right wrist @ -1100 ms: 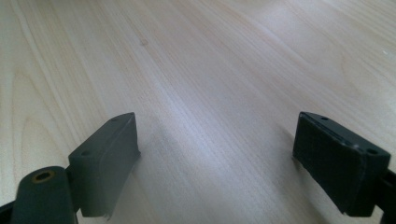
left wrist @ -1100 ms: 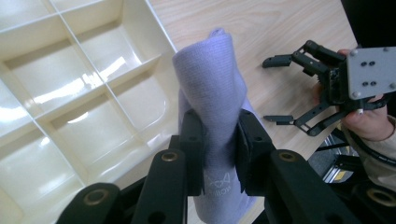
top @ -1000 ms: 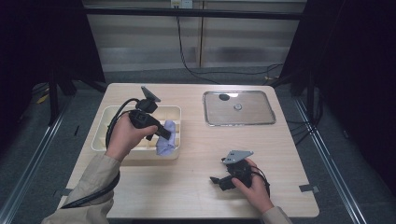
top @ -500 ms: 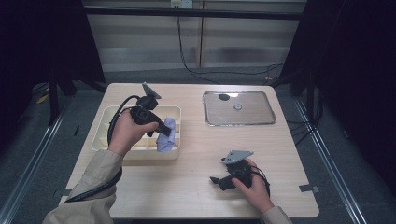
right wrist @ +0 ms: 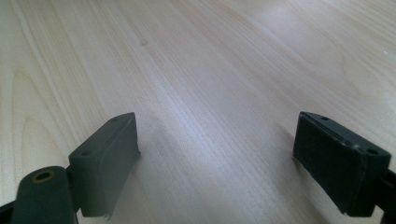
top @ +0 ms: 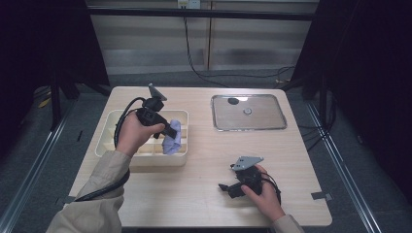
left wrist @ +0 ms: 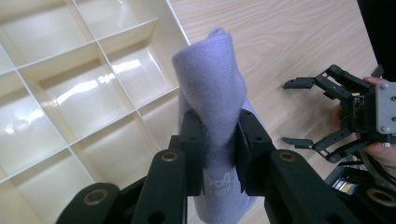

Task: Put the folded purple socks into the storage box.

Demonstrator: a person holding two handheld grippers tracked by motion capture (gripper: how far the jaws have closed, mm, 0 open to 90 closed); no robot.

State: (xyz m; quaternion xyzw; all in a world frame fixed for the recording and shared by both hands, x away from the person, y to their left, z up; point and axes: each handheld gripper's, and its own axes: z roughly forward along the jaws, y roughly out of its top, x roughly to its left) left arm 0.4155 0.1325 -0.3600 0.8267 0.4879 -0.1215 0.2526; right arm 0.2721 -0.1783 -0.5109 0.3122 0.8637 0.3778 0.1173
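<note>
Left gripper view: the left gripper (left wrist: 218,154) pinches a lilac cloth (left wrist: 215,98) over the cream divided tray (left wrist: 70,88). At five o'clock on the surface (top: 204,189), the right gripper (right wrist: 217,163) rests, jaws spread, holding nothing.

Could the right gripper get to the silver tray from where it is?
Probably yes. The right gripper rests open and empty on the bare table, and the silver tray lies farther back on that same side with nothing between them. The left gripper is busy holding a purple cloth over the box.
</note>
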